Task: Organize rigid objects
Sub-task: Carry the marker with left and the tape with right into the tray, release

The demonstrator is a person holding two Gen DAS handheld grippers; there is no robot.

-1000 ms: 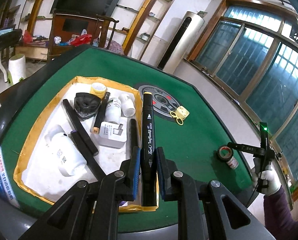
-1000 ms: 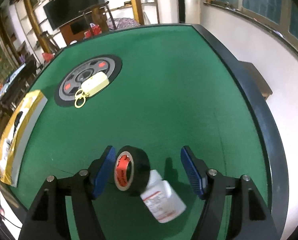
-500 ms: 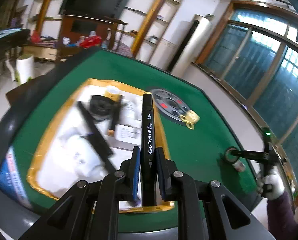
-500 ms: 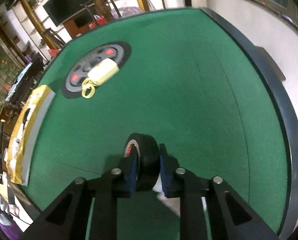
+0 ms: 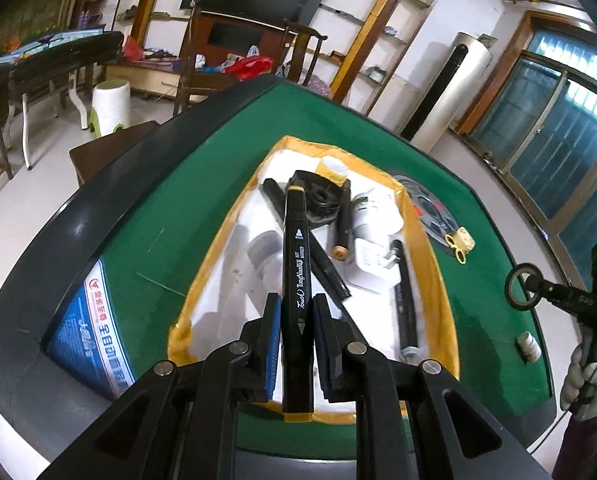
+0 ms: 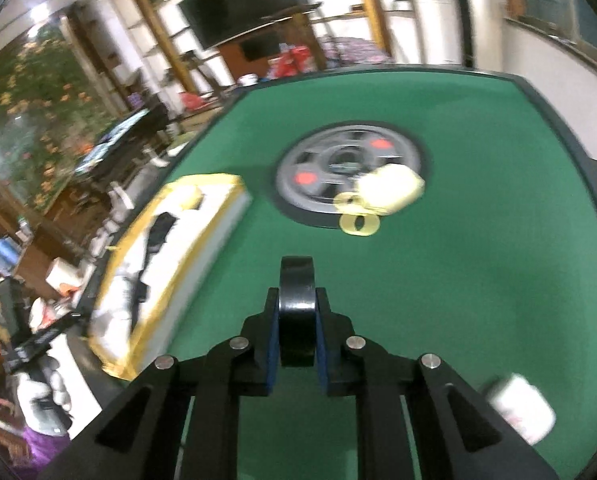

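The left gripper (image 5: 296,316) clamped the black marker (image 5: 296,264), the right gripper (image 6: 297,312) clamped the black tape roll (image 6: 297,312); both needed steady carriage over the yellow-rimmed tray (image 5: 430,264) at frame centre.

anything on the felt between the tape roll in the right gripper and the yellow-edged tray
Nothing visible. The tape roll is shut in the right gripper, and only bare green felt lies between it and the tray. The small white bottle lies off to the other side.

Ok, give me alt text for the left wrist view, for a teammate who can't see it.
The left tool is shut on a black marker, held above a yellow-edged white tray of small items on a green table. At far right, the right tool grips a roll of black tape, lifted clear of a small white bottle.
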